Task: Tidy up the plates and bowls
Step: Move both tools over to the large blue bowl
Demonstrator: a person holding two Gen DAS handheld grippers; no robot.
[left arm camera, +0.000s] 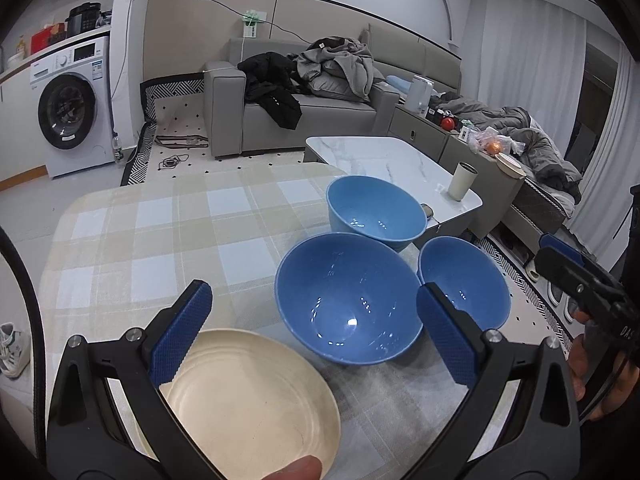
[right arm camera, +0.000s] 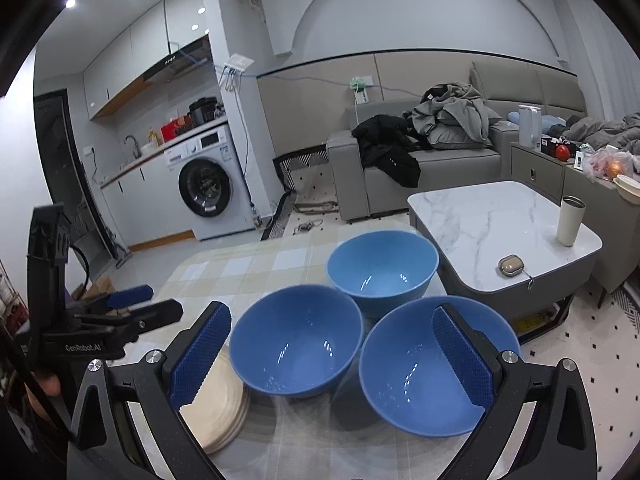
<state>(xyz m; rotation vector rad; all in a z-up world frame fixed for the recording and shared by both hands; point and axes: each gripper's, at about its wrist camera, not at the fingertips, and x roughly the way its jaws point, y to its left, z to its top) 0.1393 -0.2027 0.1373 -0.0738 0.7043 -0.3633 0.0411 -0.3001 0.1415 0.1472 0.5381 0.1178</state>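
Note:
Three blue bowls stand close together on a checked tablecloth [left arm camera: 168, 240]: a far light-blue bowl [left arm camera: 376, 210] [right arm camera: 382, 266], a middle bowl [left arm camera: 346, 300] [right arm camera: 296, 342] and a right bowl [left arm camera: 466, 280] [right arm camera: 424, 368]. A stack of cream plates [left arm camera: 252, 404] [right arm camera: 222, 408] lies at the near left. My left gripper [left arm camera: 312, 328] is open and empty, above the plates and the middle bowl. My right gripper [right arm camera: 332, 356] is open and empty over the middle and right bowls; it also shows in the left wrist view [left arm camera: 560, 256].
A marble coffee table [right arm camera: 500, 216] with a cream tumbler [right arm camera: 570, 220] and a small case [right arm camera: 511, 266] stands just beyond the right side of the cloth. A grey sofa [right arm camera: 420, 160] with clothes and a washing machine [right arm camera: 208, 188] are farther back.

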